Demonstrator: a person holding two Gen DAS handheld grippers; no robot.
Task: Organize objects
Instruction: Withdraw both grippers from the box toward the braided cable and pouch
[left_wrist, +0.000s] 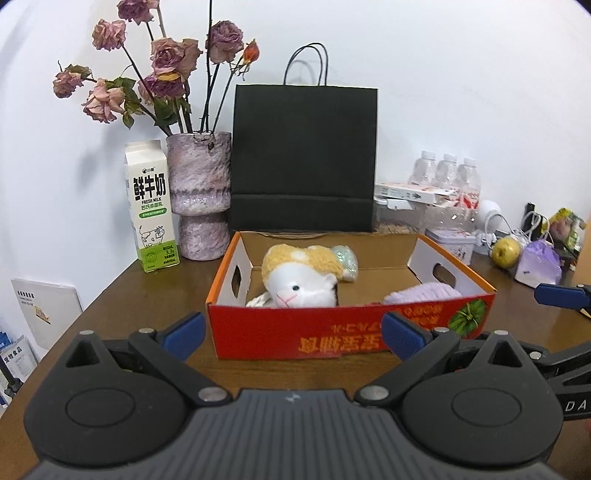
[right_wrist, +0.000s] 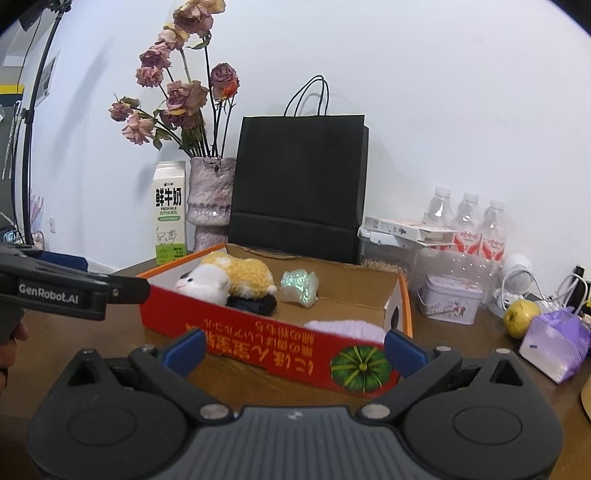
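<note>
A red cardboard box (left_wrist: 332, 332) (right_wrist: 258, 332) sits open on the brown table. Inside lie a yellow and white plush toy (left_wrist: 299, 277) (right_wrist: 225, 277), a shiny green packet (left_wrist: 345, 260) (right_wrist: 299, 286), a lilac knitted item (left_wrist: 421, 293) (right_wrist: 347, 328) and a black item (right_wrist: 255, 304). My left gripper (left_wrist: 293, 334) is open and empty, just in front of the box's near wall. My right gripper (right_wrist: 293, 350) is open and empty, also in front of the box. The left gripper's side shows at the left of the right wrist view (right_wrist: 74, 291).
Behind the box stand a milk carton (left_wrist: 153, 206) (right_wrist: 169, 212), a vase of dried roses (left_wrist: 199, 195) (right_wrist: 211, 199) and a black paper bag (left_wrist: 303, 158) (right_wrist: 299, 184). To the right are water bottles (left_wrist: 447, 173) (right_wrist: 467, 218), a tin (right_wrist: 450, 299), a yellow apple (left_wrist: 506, 251) (right_wrist: 521, 317) and a purple bag (right_wrist: 557, 339).
</note>
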